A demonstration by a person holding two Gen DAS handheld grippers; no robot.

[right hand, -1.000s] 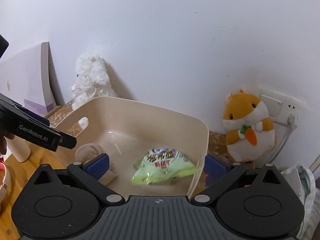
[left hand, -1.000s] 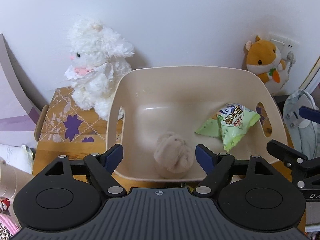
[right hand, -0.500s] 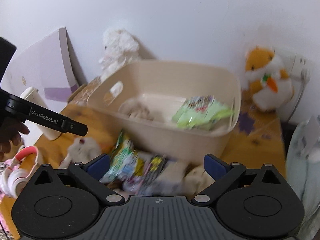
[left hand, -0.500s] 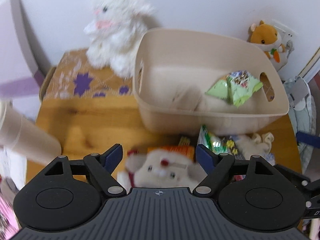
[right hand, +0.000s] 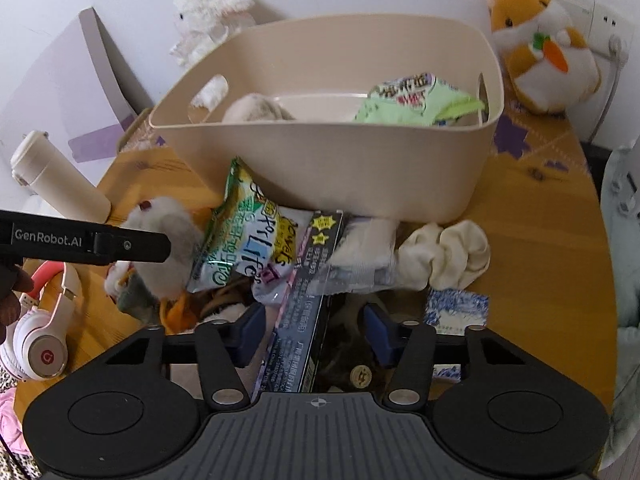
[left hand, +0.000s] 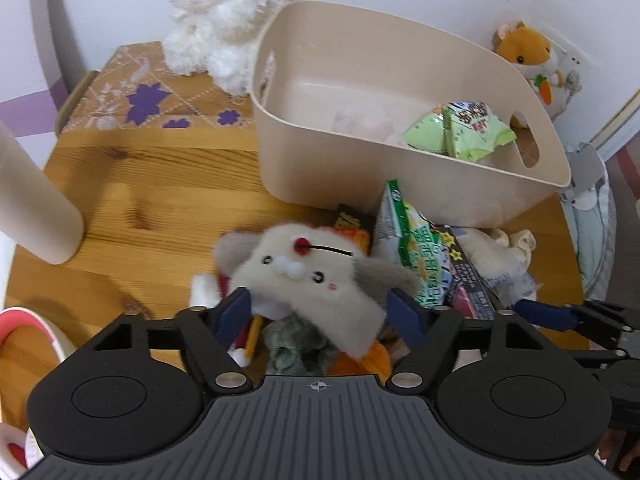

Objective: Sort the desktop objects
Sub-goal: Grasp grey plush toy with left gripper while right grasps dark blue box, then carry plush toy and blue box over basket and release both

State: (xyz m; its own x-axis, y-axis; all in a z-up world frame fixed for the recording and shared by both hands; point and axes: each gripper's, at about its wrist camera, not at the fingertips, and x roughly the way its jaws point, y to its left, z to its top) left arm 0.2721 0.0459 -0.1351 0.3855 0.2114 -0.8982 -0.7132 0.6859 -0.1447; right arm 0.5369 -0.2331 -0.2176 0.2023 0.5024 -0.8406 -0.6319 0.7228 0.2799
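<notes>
Both pairs of fingers are down in the heap of loose things at the near edge of the wooden table [left hand: 152,184], and we read neither as gripping yet. Our left gripper [left hand: 319,314] has just been closing a little; its blue pads stand on either side of the grey plush toy [left hand: 308,276], the one with a red dot and a white nose, and we see small gaps at both pads, so the jaws are still open around it. Our right gripper [right hand: 314,330] has just been closing a good deal; between its jaws lies the end of a long dark packet with yellow stars [right hand: 310,280], and we cannot see either pad pressing on it. Just beside that packet sit a green and white snack bag [right hand: 240,236], a crumpled clear wrapper [right hand: 360,260] and a cream sock [right hand: 444,254], with a small blue-and-white sachet [right hand: 456,308] nearer the right fingers. Behind the heap, toward the far edge of the table, stands the beige bin [right hand: 332,168]; inside it we see a light green snack pack [right hand: 416,100] on its right side and a beige plush ball [right hand: 256,110] on its left. A cream bottle [right hand: 60,178] lies near the left edge, and pink-and-white headphones [right hand: 40,336] rest near the near left corner. At the far edge a white fluffy toy [left hand: 224,20] sits left of the bin and an orange hamster toy [right hand: 540,48] right of it.
</notes>
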